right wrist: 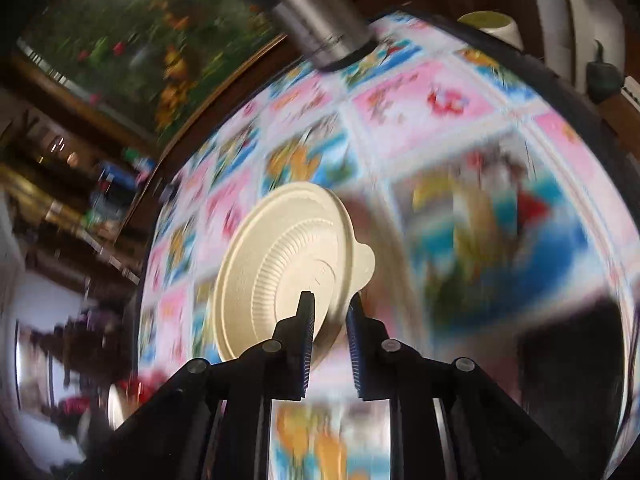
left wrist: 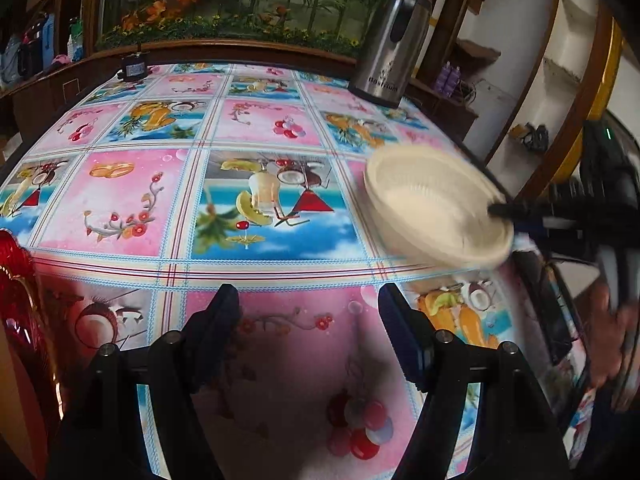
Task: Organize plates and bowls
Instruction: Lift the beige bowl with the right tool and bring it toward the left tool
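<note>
The right claw pinches the rim of a cream, ribbed, round bowl, tipped up above the counter with its bright picture cloth. The left claw is spread wide, holding nothing, pointing down at the counter.

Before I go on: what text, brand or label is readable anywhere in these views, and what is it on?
Steel thermos jug: white lettering low on its body, roughly "Hastrium", too soft to spell for certain; blurred in the right wrist view.
Small black box at the table's far edge: pale label, too small to read.
Cream bowl: faint embossed mark at its centre, unreadable.
Nothing else legible.
</note>
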The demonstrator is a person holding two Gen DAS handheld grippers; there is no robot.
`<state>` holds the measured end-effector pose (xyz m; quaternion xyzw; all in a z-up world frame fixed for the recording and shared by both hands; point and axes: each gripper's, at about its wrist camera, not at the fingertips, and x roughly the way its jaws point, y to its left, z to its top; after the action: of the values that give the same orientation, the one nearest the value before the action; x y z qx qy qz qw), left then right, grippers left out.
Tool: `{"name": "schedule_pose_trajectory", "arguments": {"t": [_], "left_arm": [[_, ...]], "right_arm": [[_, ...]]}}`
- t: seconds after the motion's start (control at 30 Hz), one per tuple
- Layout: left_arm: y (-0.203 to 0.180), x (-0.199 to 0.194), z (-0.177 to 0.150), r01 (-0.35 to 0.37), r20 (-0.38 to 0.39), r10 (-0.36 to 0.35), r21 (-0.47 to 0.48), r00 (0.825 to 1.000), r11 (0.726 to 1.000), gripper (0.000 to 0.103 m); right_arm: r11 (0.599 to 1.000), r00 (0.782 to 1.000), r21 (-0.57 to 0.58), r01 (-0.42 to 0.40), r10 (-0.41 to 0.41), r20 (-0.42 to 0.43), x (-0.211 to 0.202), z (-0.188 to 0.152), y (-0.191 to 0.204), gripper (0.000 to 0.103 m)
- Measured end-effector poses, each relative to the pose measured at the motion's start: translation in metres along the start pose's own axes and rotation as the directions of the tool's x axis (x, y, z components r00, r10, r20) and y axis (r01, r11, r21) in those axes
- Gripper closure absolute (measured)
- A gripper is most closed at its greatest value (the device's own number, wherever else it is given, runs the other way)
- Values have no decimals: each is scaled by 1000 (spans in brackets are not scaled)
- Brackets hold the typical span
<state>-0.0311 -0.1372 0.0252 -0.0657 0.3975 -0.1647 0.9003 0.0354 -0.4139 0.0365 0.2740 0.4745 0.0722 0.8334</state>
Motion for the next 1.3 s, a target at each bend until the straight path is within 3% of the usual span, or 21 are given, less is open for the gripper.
{"name": "schedule_pose_trajectory", "arguments": {"t": [0.07, 0.1, 0.13, 0.2, 0.37, 0.4, 0.43, 0.47, 0.57, 0.67, 0.7, 0.8, 0.87, 0.97, 1.17, 1.2, 1.27, 1.3], "left_arm": [[3, -11, -1, 25, 25, -24, -15, 999, 1000, 31], [3, -15, -2, 39, 30, -38, -19, 999, 999, 31], [3, -17, -3, 51, 28, -50, -20, 998, 999, 31], [-3, -20, -6, 64, 9, -64, -3, 998, 998, 31], [-21, -26, -6, 85, -40, -84, 36, 996, 996, 31], [-24, -28, -5, 76, -40, -74, 50, 996, 996, 31], [-29, -30, -5, 47, -29, -45, 72, 999, 996, 31], [-33, -32, -6, 25, -18, -23, 91, 1000, 996, 31], [-43, -36, -7, -38, 10, 37, 147, 999, 988, 31], [-49, -47, -9, -94, 82, 81, 172, 993, 981, 31], [-51, -48, -8, -92, 90, 77, 181, 993, 979, 31], [-59, -49, -7, -52, 68, 37, 224, 997, 973, 31], [-65, -44, -6, -22, 17, 18, 253, 1000, 967, 31], [-70, -34, -6, -18, -36, 29, 278, 999, 961, 31], [-67, -23, -3, -39, -60, 57, 265, 997, 963, 32], [-66, -22, -2, -41, -61, 59, 258, 996, 965, 34], [-64, -16, 3, -16, -86, 37, 237, 996, 971, 61], [-62, -13, 6, -3, -102, 26, 220, 994, 975, 66]], "right_arm": [[999, 1000, -50, 3, -3, -9, -11, -24, 2, 83], [997, 1000, -76, 5, -4, 6, -17, -32, 4, 77], [994, 999, -102, 32, -30, 28, -22, -40, 6, 56], [988, 995, -133, 75, -64, 79, -33, -51, 8, 37], [987, 973, -141, 73, -39, 227, -70, -73, 7, 42], [986, 968, -146, 84, -46, 246, -73, -74, 7, 50], [982, 961, -158, 105, -60, 270, -77, -78, 9, 67], [980, 955, -162, 112, -62, 289, -79, -82, 8, 72], [966, 940, -201, 162, -89, 330, -83, -92, 14, 74], [923, 863, -284, 261, -90, 498, -107, -116, 30, 71], [922, 854, -292, 255, -73, 515, -111, -118, 32, 71], [948, 899, -298, 110, 33, 436, -112, -111, 23, 57], [966, 941, -253, 53, 37, 337, -102, -103, 13, 55], [973, 952, -208, 101, -33, 306, -92, -101, 6, 53], [983, 960, -149, 111, -67, 272, -80, -99, -5, 56], [989, 964, -123, 81, -47, 260, -78, -97, -10, 56], [993, 969, -99, 59, -33, 243, -74, -93, -17, 56], [994, 970, -92, 61, -38, 241, -72, -91, -18, 57]]}}
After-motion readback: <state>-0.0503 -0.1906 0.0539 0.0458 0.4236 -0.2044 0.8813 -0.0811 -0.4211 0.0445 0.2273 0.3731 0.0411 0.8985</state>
